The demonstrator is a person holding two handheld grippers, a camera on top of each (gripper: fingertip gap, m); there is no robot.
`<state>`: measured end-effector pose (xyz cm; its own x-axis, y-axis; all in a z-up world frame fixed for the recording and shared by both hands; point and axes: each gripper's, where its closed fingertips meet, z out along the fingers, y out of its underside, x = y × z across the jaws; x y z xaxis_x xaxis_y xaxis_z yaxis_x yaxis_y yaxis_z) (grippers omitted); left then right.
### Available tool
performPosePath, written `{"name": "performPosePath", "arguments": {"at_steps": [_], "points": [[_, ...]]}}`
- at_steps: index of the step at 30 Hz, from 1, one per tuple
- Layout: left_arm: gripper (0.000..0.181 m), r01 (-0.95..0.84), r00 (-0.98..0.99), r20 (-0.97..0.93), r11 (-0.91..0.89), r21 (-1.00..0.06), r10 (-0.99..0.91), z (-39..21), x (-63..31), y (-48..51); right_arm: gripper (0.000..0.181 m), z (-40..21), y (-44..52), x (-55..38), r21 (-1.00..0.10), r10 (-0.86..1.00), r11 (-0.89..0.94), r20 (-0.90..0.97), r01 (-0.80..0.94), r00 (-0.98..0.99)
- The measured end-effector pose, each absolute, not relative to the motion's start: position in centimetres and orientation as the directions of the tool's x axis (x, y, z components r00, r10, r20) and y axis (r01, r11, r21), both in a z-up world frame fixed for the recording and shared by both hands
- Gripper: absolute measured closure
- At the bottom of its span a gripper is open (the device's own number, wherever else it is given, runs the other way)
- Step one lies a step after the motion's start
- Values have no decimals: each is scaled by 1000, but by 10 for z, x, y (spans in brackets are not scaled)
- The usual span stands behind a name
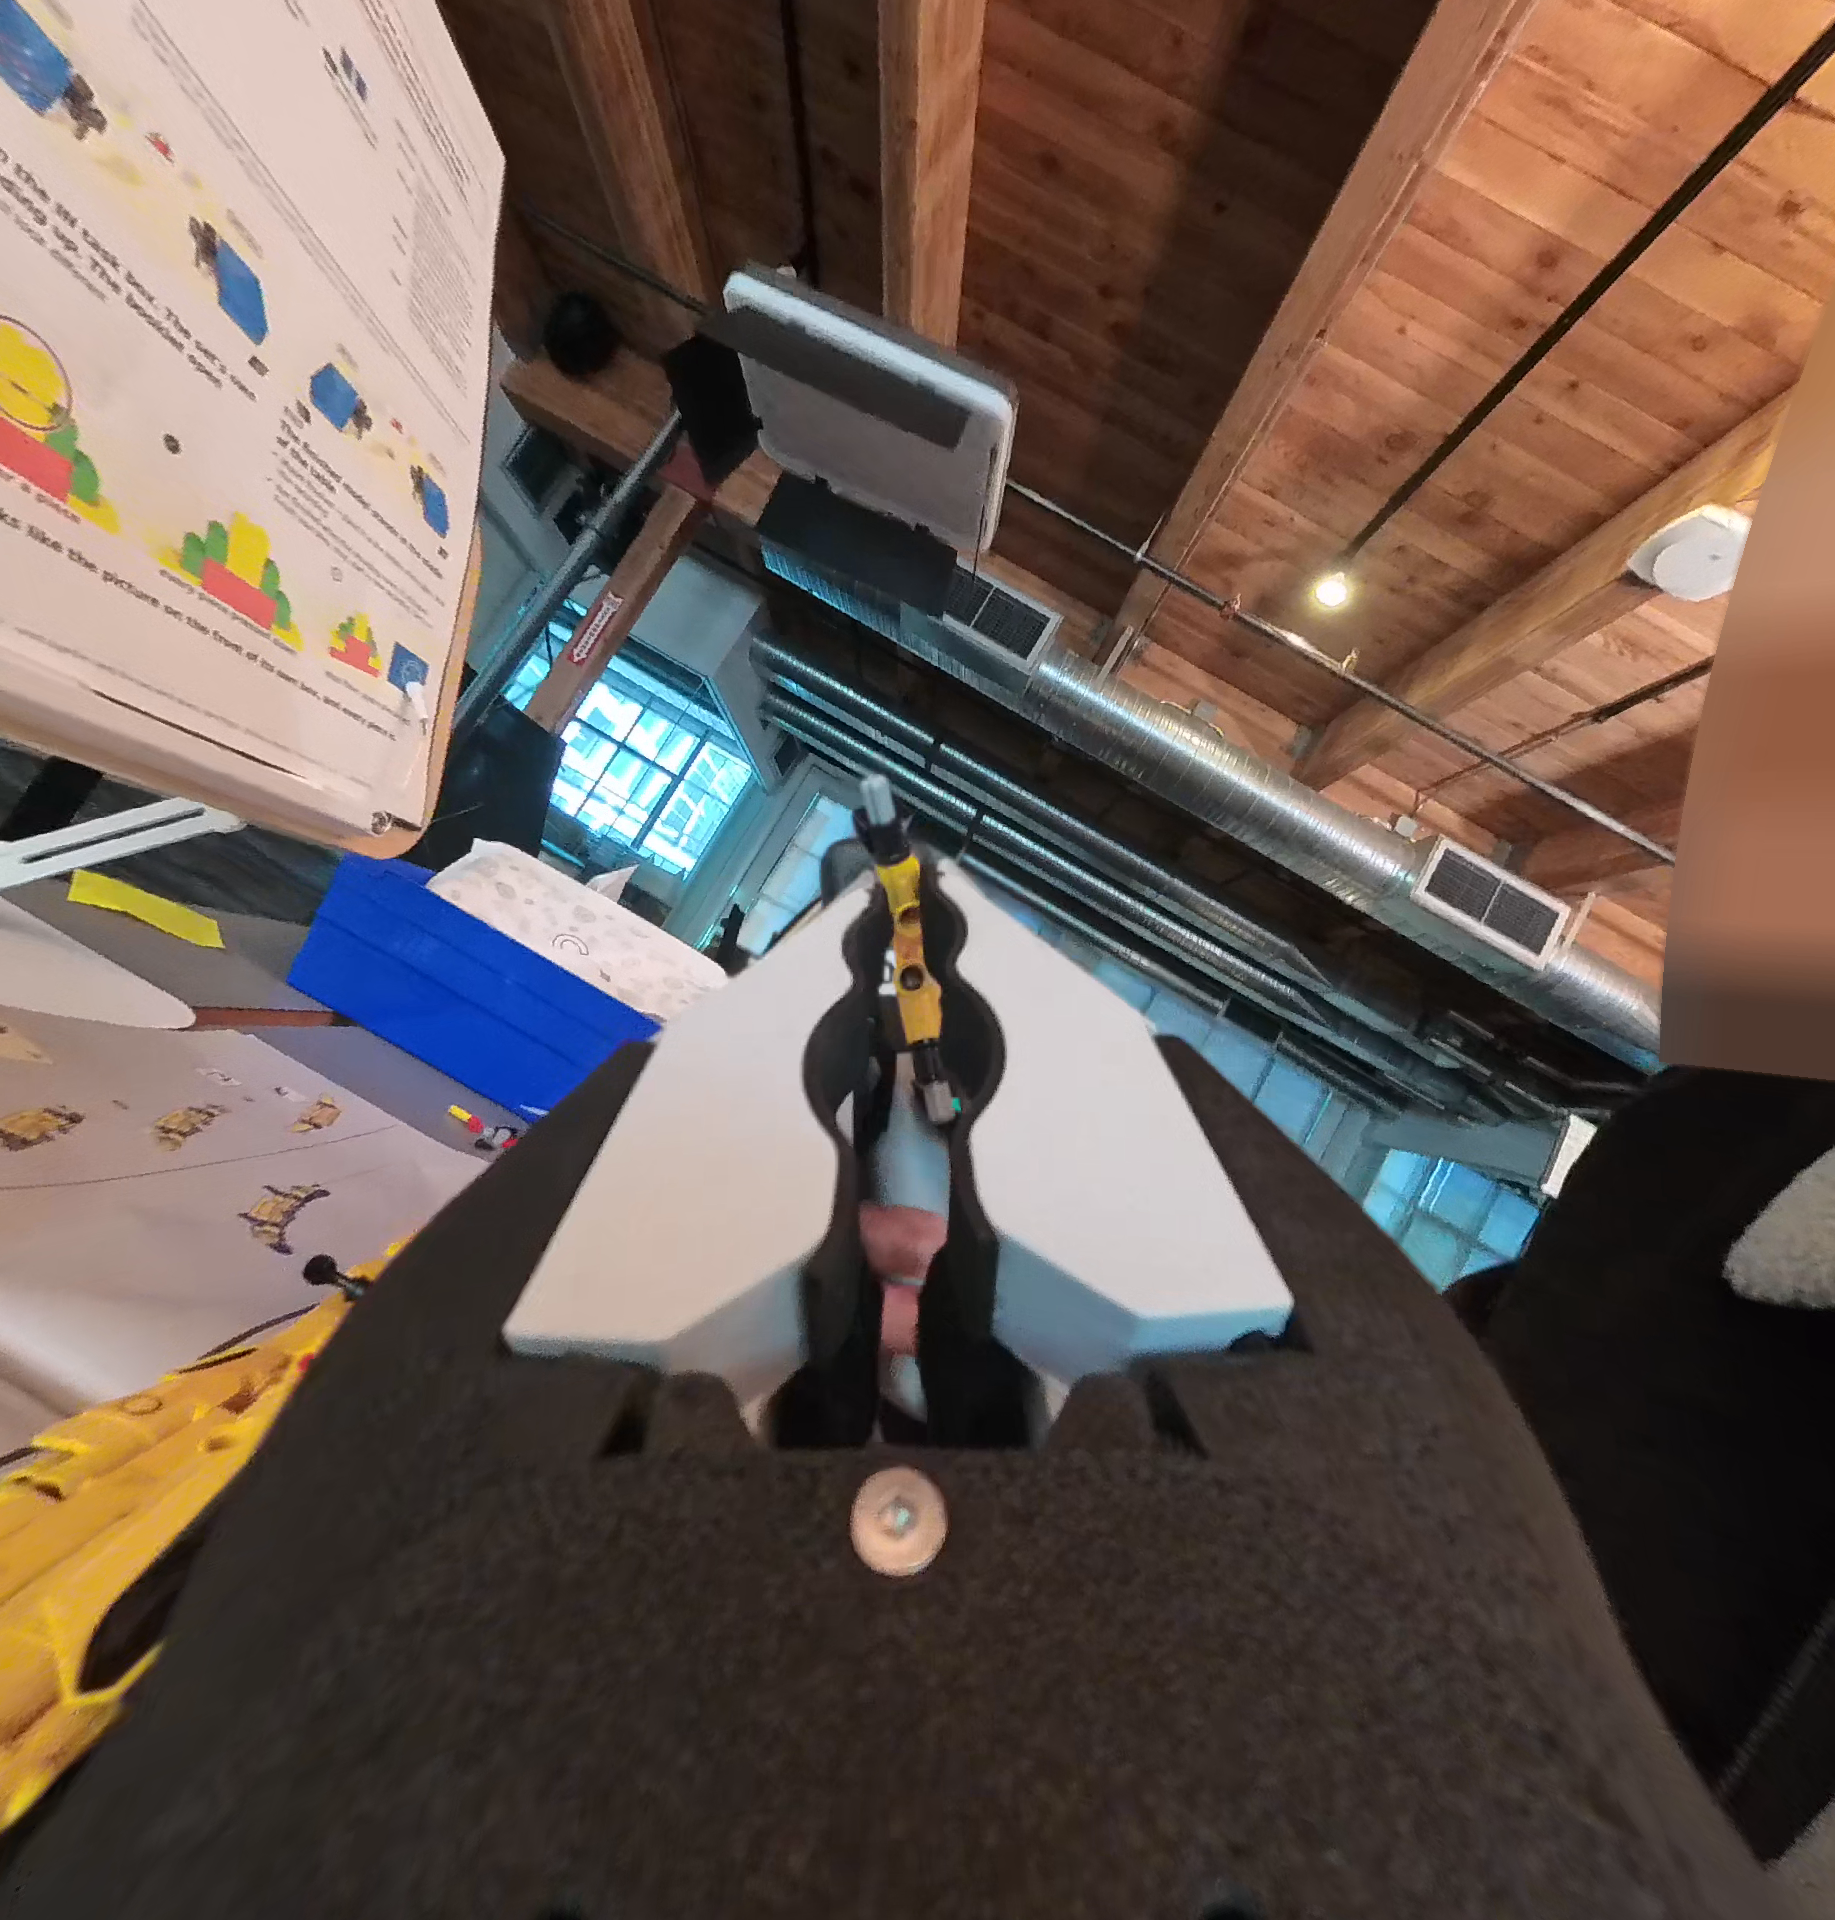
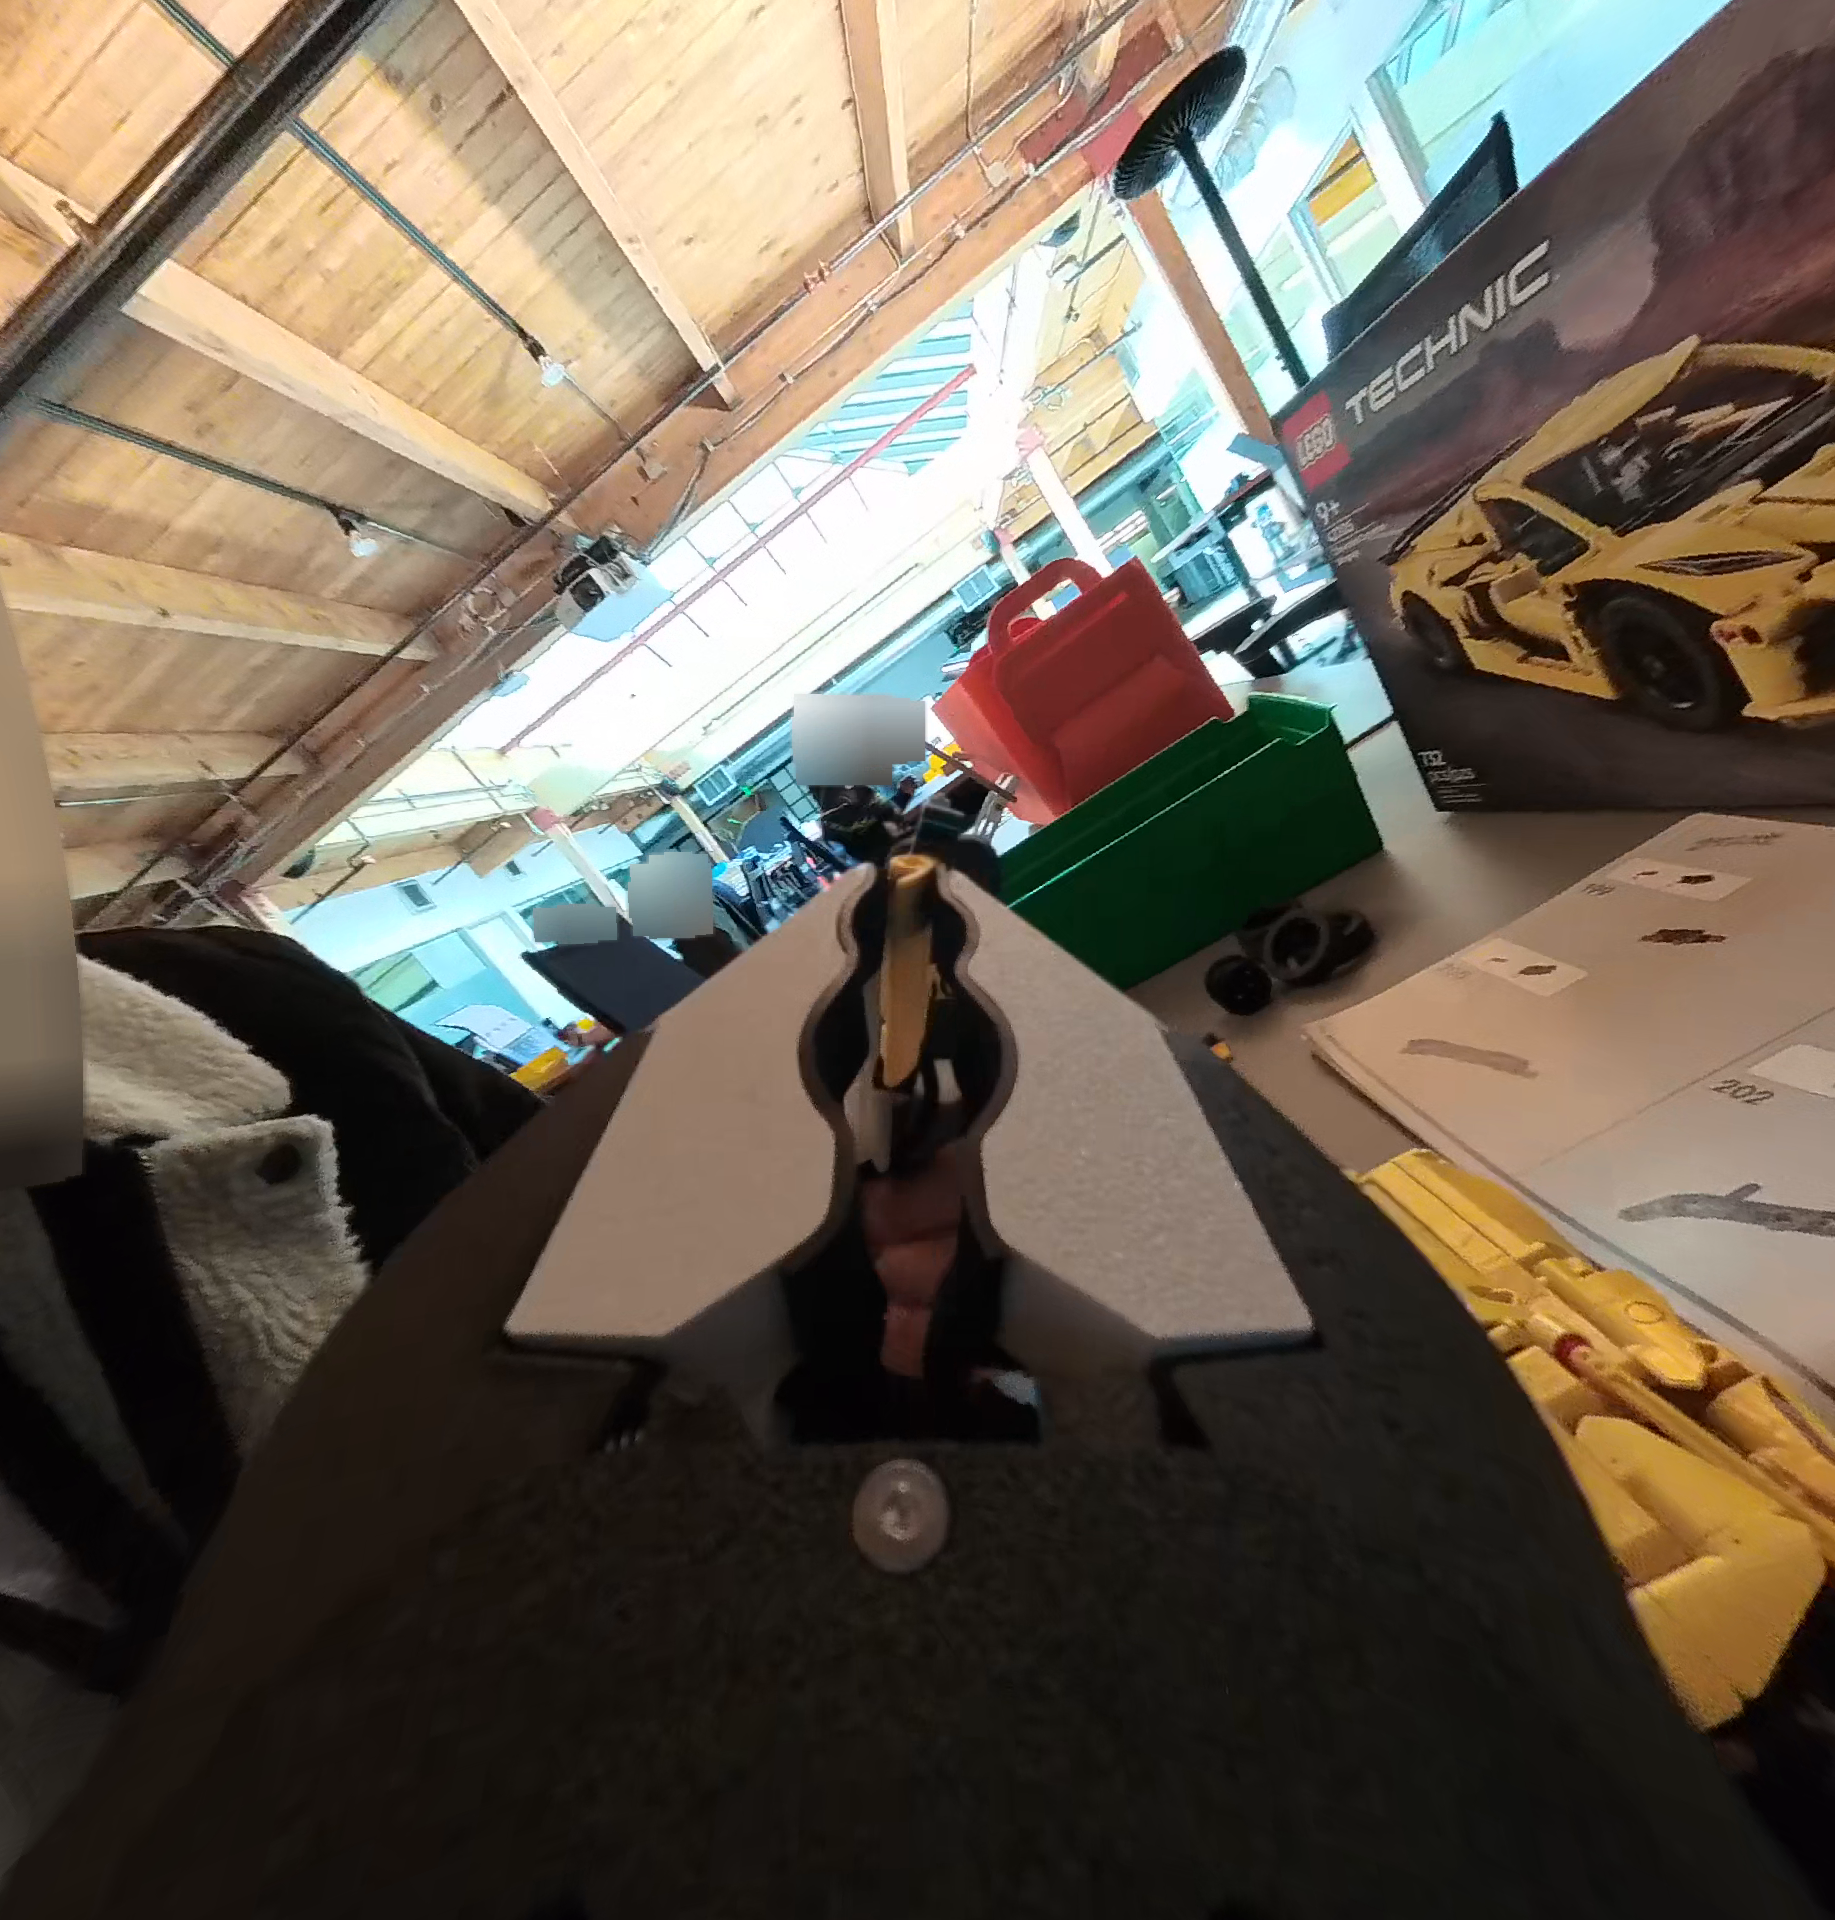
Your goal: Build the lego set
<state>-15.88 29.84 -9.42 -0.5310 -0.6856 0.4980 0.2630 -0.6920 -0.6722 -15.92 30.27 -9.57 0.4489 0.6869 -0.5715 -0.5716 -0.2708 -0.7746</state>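
Wooden ceiling beams fill both views; each gripper's jaws pinch one slim yellow pinned beam (image 1: pixel 911 961), its long axis running along the fingers, left gripper (image 1: pixel 905 935) and right gripper (image 2: pixel 908 935) raised off the surface.

Two grippers are showing, the left gripper (image 1: pixel 908 935) and the right gripper (image 2: pixel 908 935). Each one is holding one small yellow piece (image 1: pixel 911 961). One blue bin (image 1: pixel 456 977) is sitting far left. One green bin (image 2: pixel 1193 842), one red case (image 2: pixel 1079 691) and one big box (image 2: pixel 1640 540) are sitting far right.
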Motion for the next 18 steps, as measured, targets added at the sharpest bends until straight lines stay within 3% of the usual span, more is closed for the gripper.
{"name": "performPosePath", "arguments": {"at_steps": [7, 8, 10, 13, 16, 18], "points": [[176, 227, -473, 424, -572, -788, -772, -100, -157, 297, 175, -100, 290, -145, -803, 673, -354, -574, -479, 465], [176, 208, -466, 404, -541, -815, -787, -102, -156, 295, 175, -101, 281, -144, -843, 685, -371, -531, -388, 498], [176, 152, -478, 346, -465, -872, -807, -109, -153, 281, 175, -134, 254, -148, -869, 687, -493, -414, -36, 598], [176, 85, -503, 253, -339, -937, -826, -122, -149, 253, 174, -222, 189, -138, -533, 620, -743, -324, 404, 714], [176, 44, -526, 192, -252, -967, -828, -133, -146, 232, 174, -266, 151, -134, -321, 542, -830, -280, 456, 792], [176, 40, -527, 176, -231, -972, -832, -135, -146, 227, 174, -282, 139, -133, -268, 508, -854, -244, 446, 826]]}}
